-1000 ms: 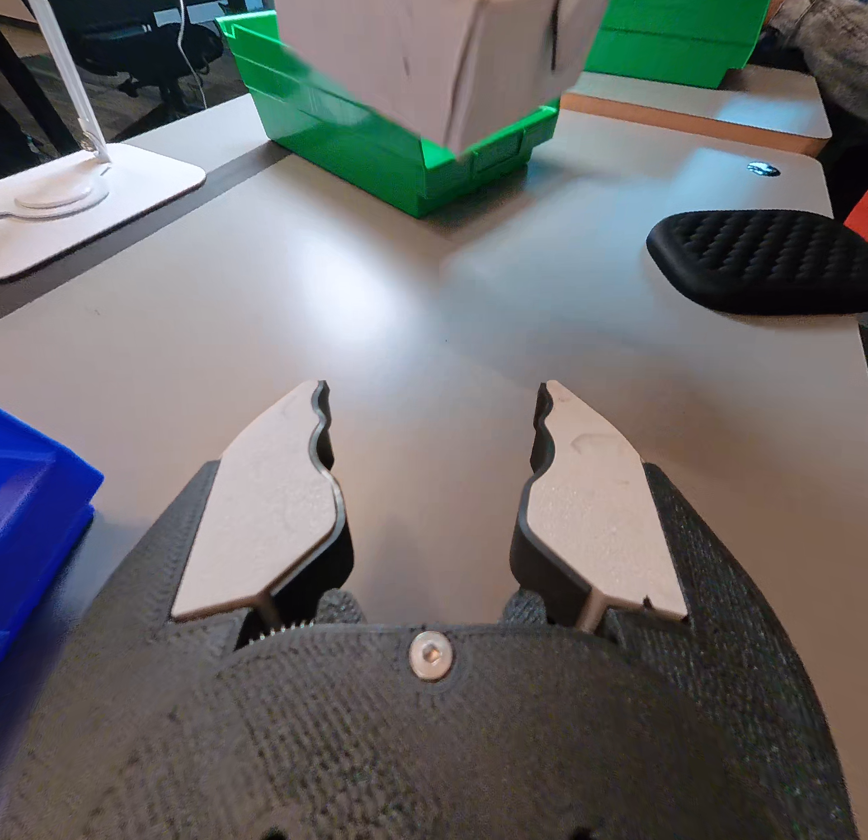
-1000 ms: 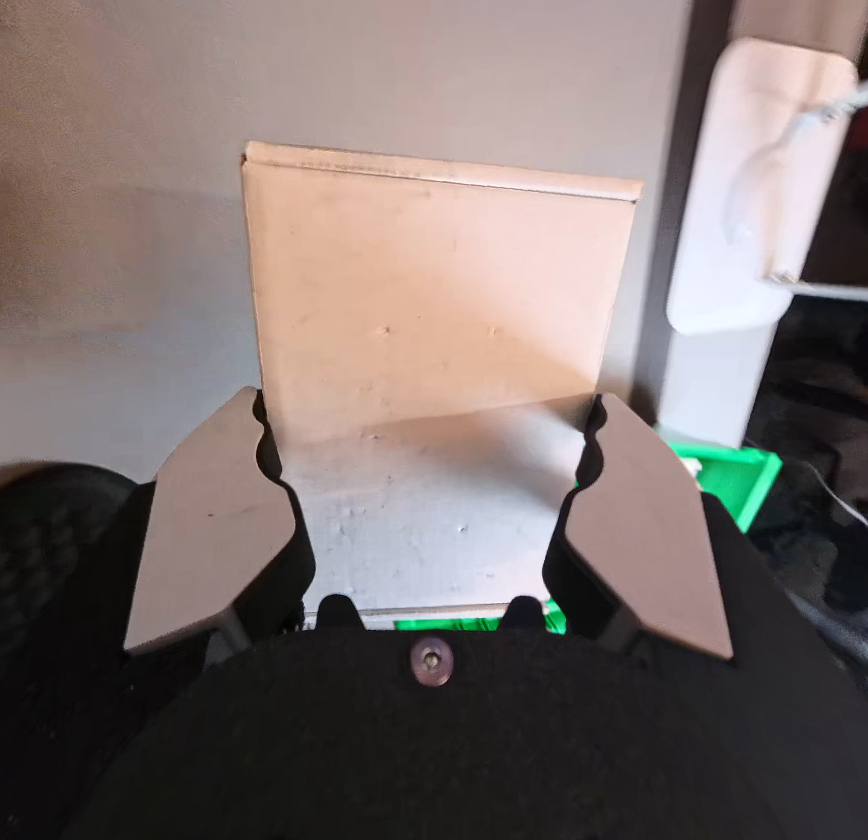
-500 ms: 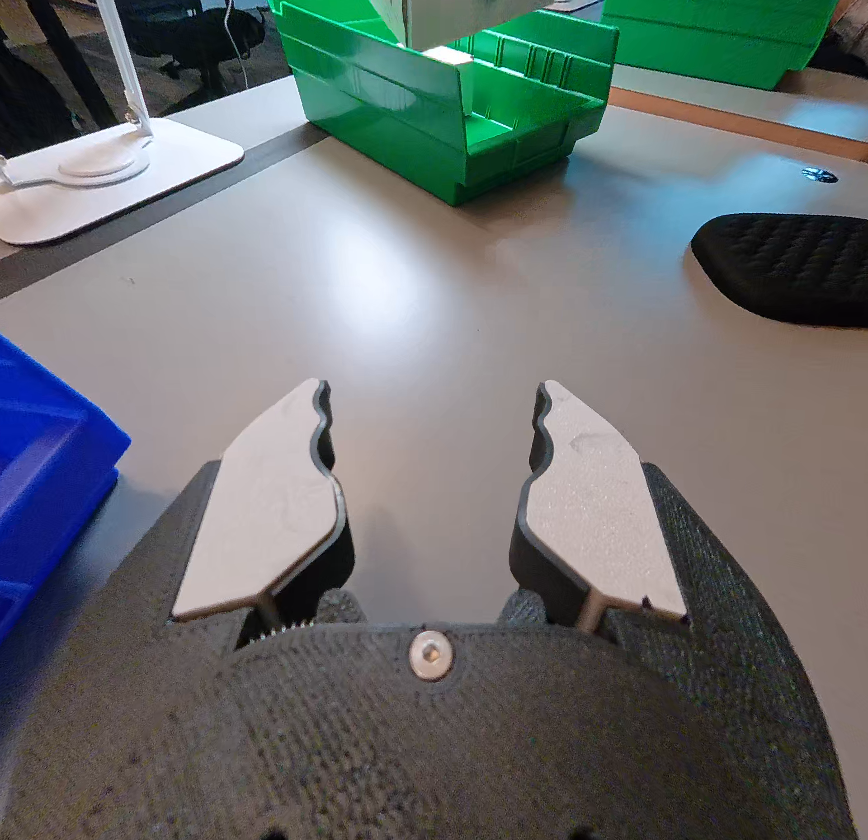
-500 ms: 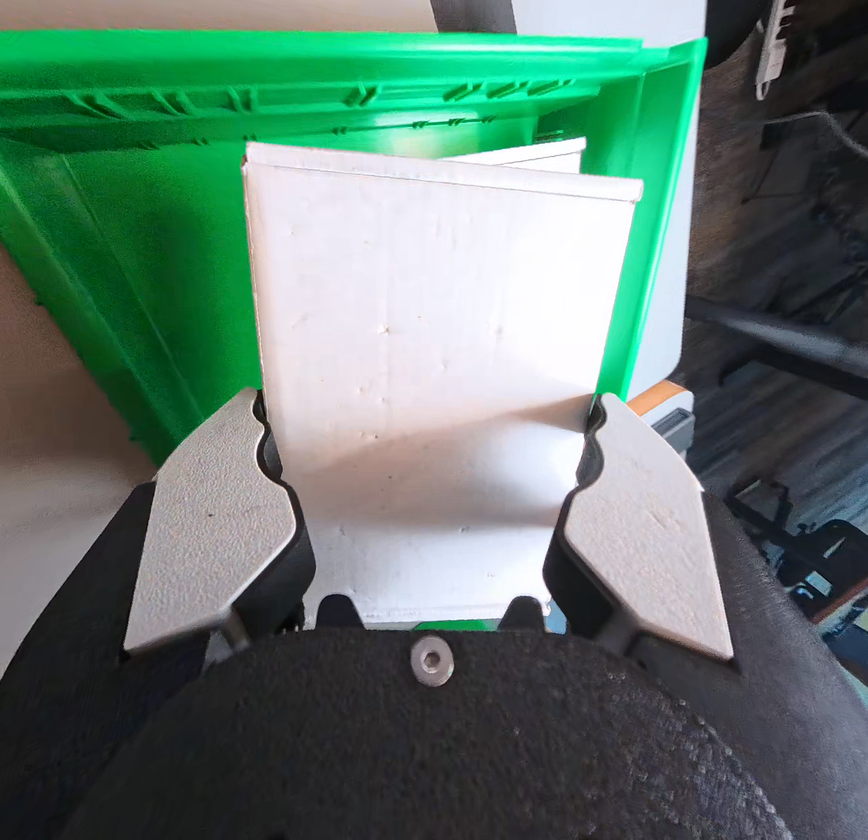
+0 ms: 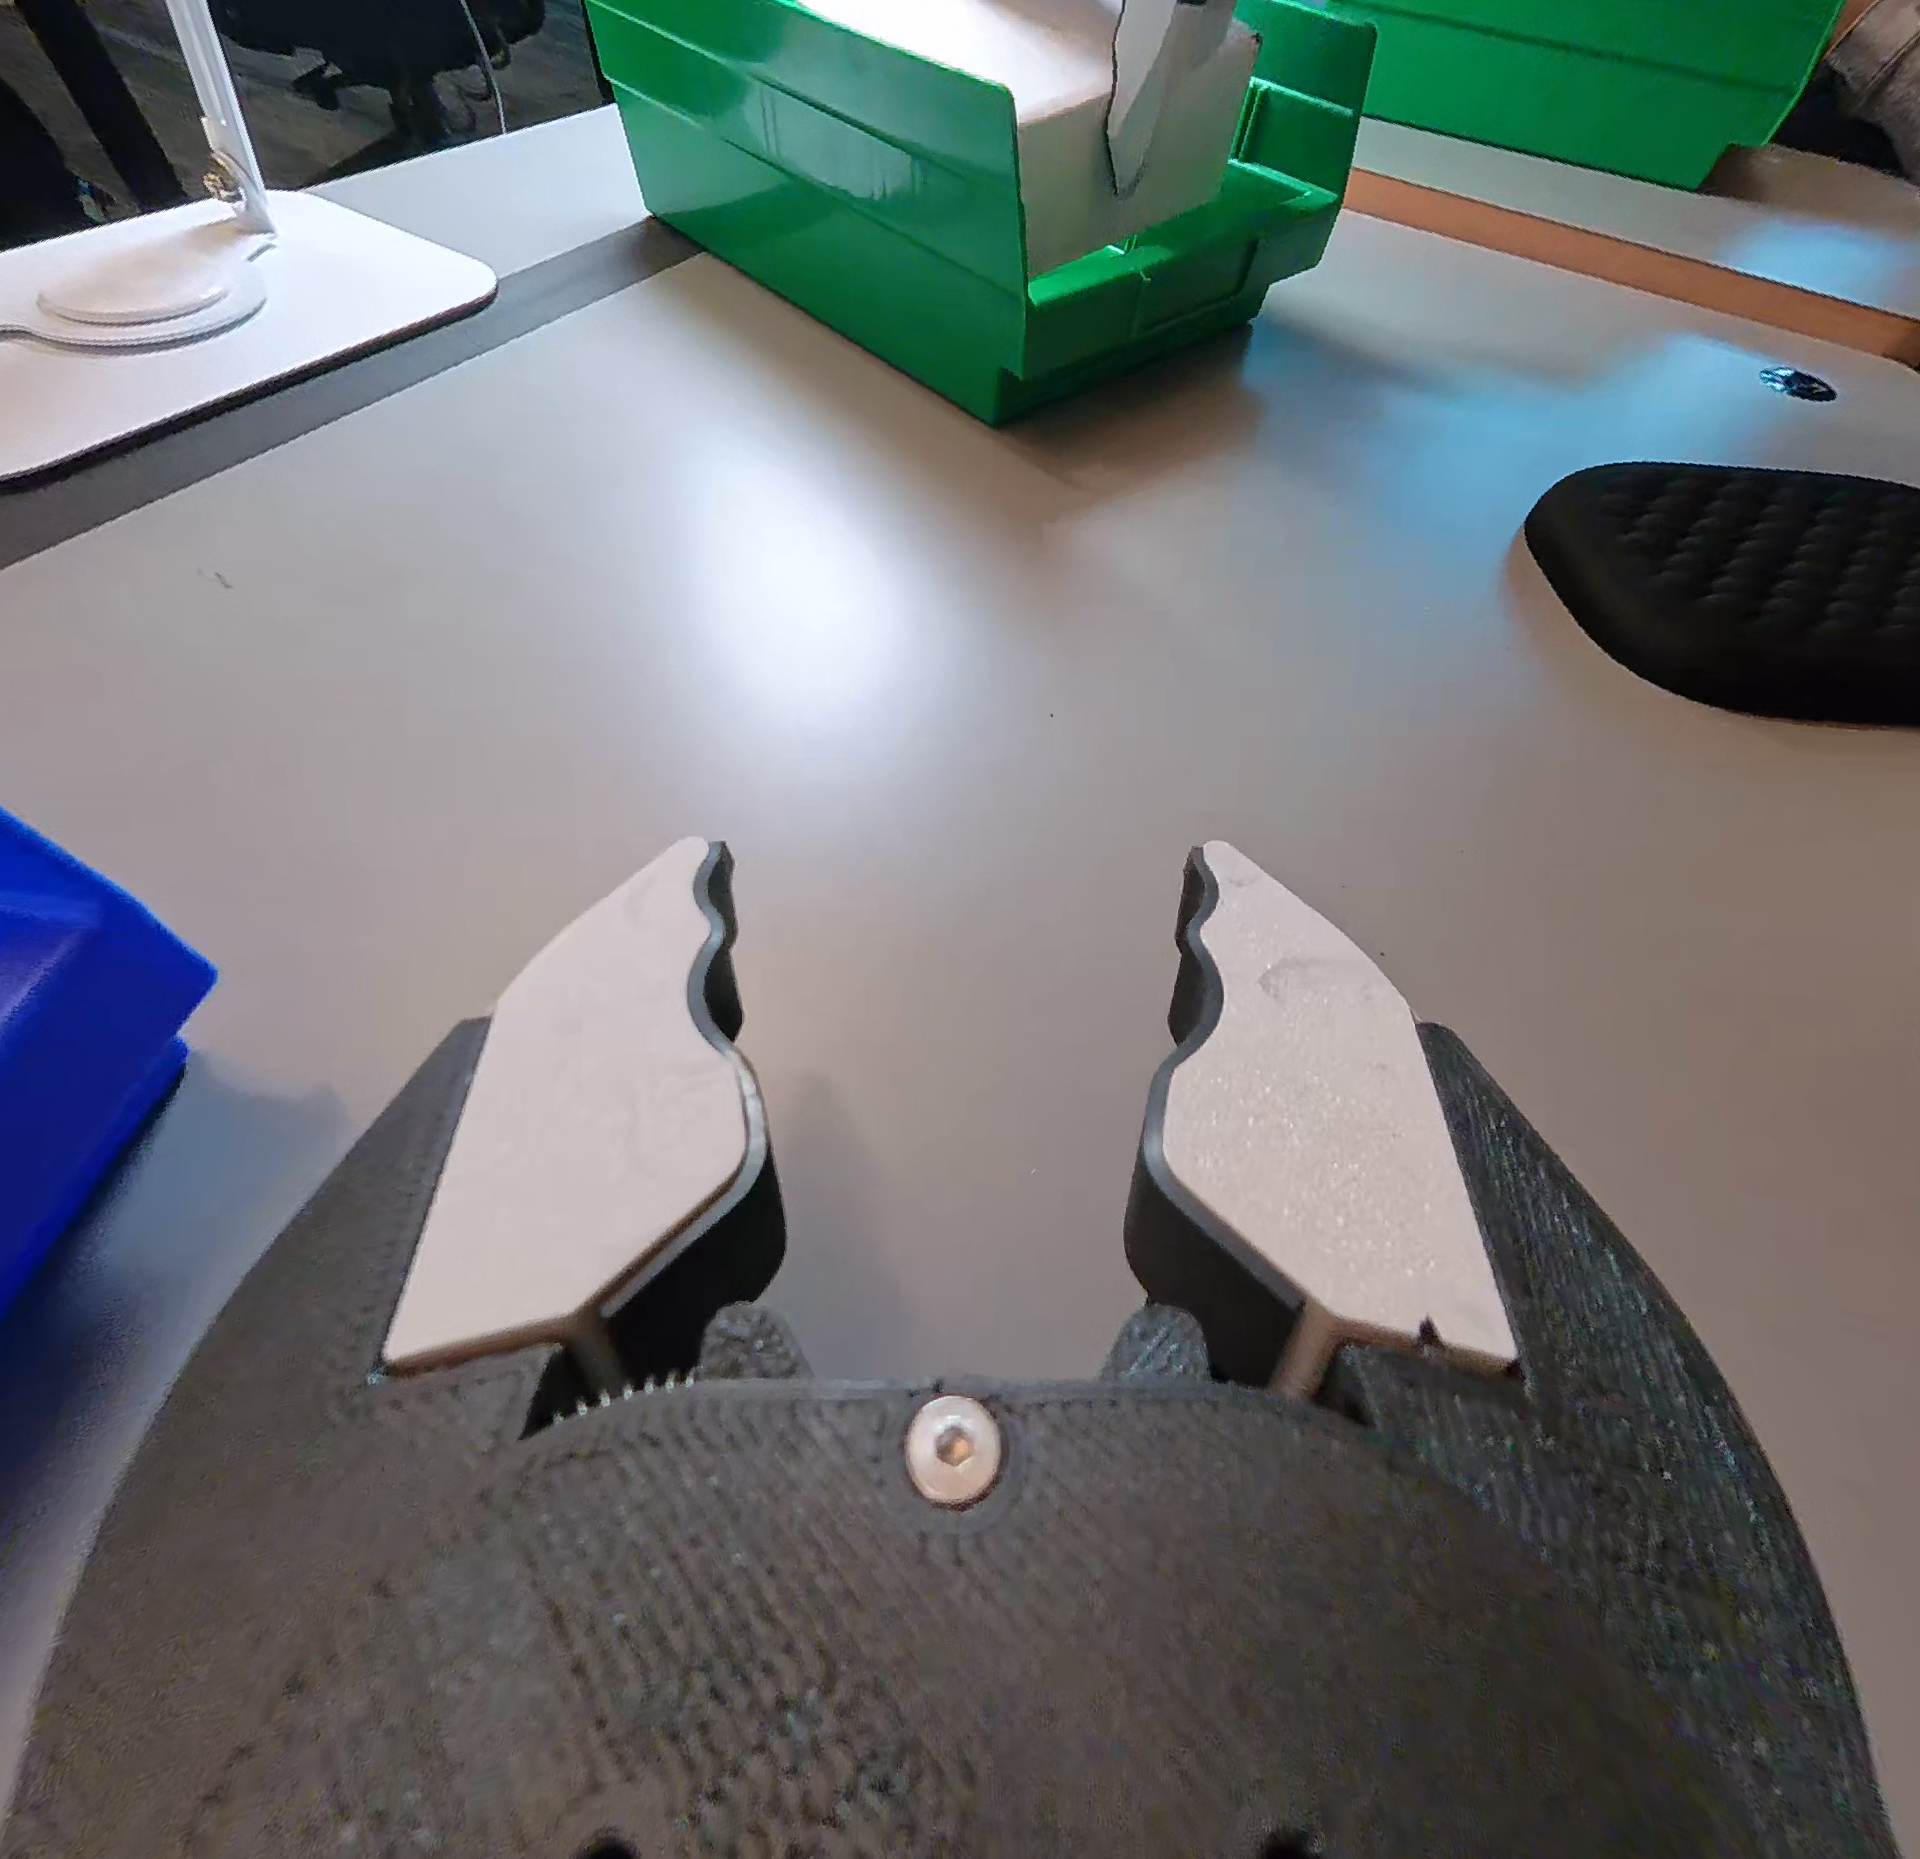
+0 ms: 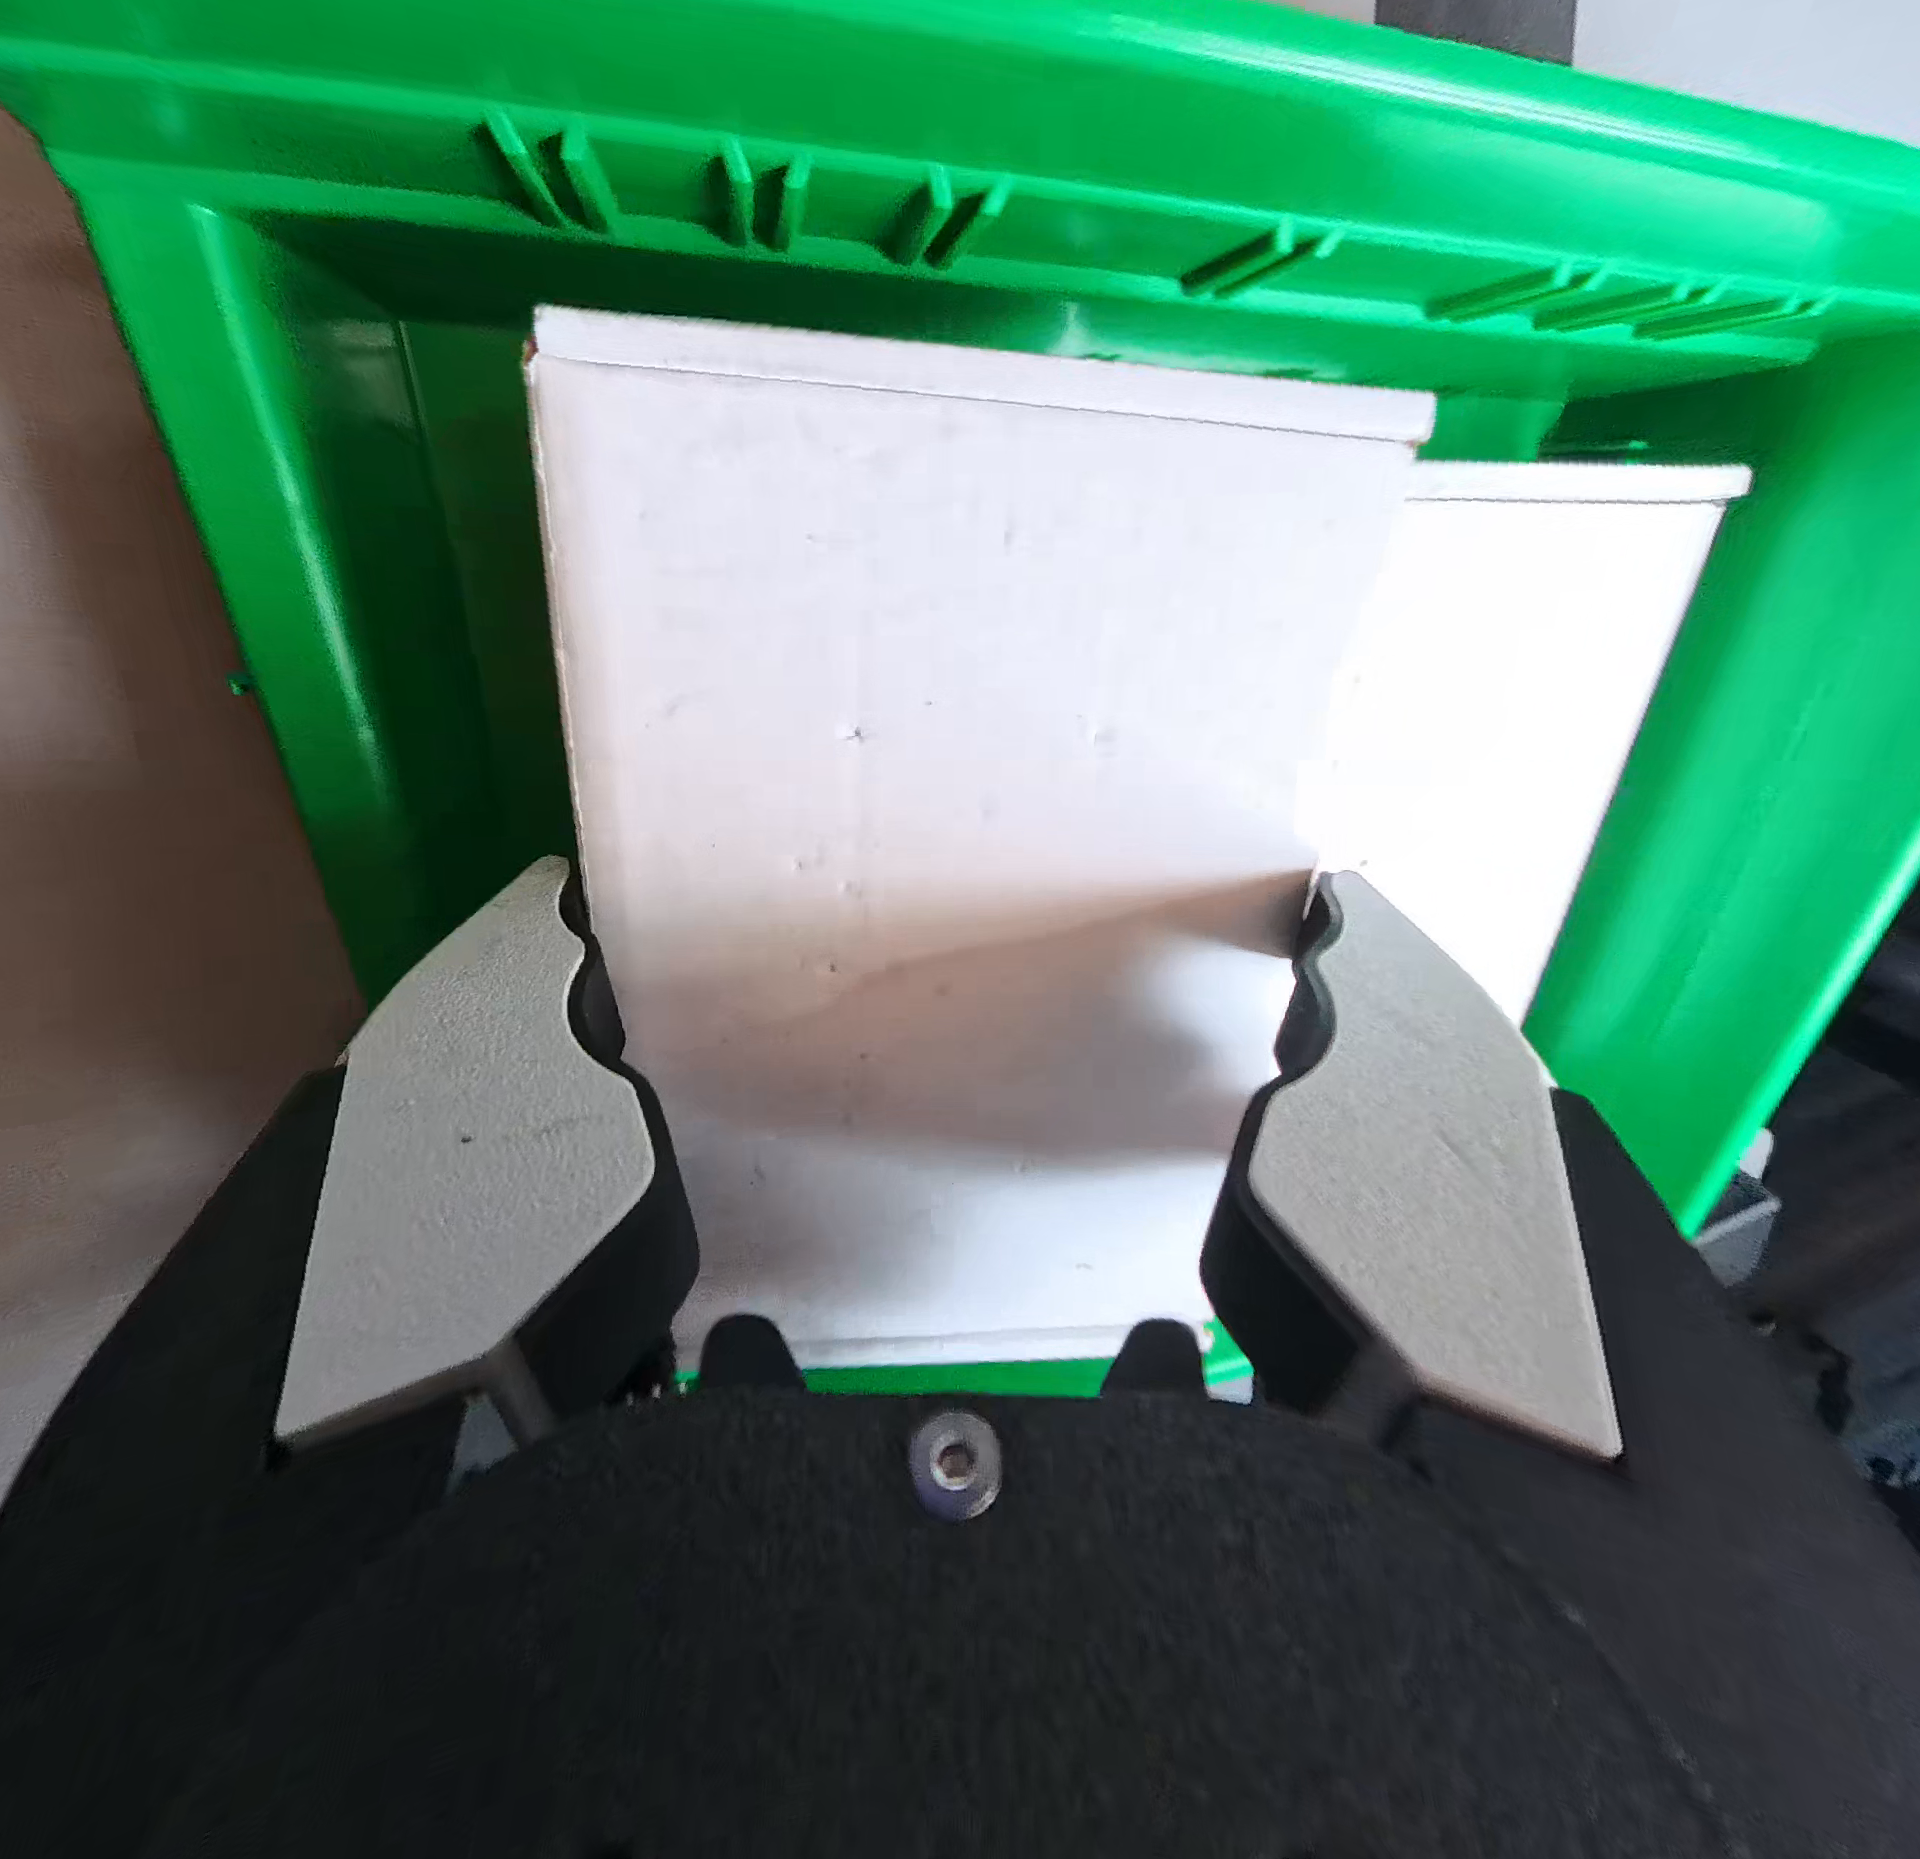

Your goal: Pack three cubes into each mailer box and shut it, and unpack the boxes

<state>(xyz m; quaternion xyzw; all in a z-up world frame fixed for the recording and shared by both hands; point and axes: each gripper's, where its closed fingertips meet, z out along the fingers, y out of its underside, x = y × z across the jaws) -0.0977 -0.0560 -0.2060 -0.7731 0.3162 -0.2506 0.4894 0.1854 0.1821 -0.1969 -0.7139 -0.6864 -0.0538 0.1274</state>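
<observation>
Right hand-held gripper clamped across the width of a shut white mailer box, one finger on each side wall; the box hangs down inside the green bin, ahead of and below the fingers. Grip sits near the box's close end, probably so the far end goes in first. A second white box lies just right of the held one, touching or nearly so; cannot tell which. Left of the held box a dark gap runs to the bin wall, so there is spare room on that side only; the bin's ribbed far rim stands just beyond the box's leading edge. Judgement: placement step, release not yet made. Left hand-held gripper wide open, holding nothing, low over the bare grey surface, with the bin well ahead. A blue bin sits to its left, a black pad ahead to its right. No cubes visible.
</observation>
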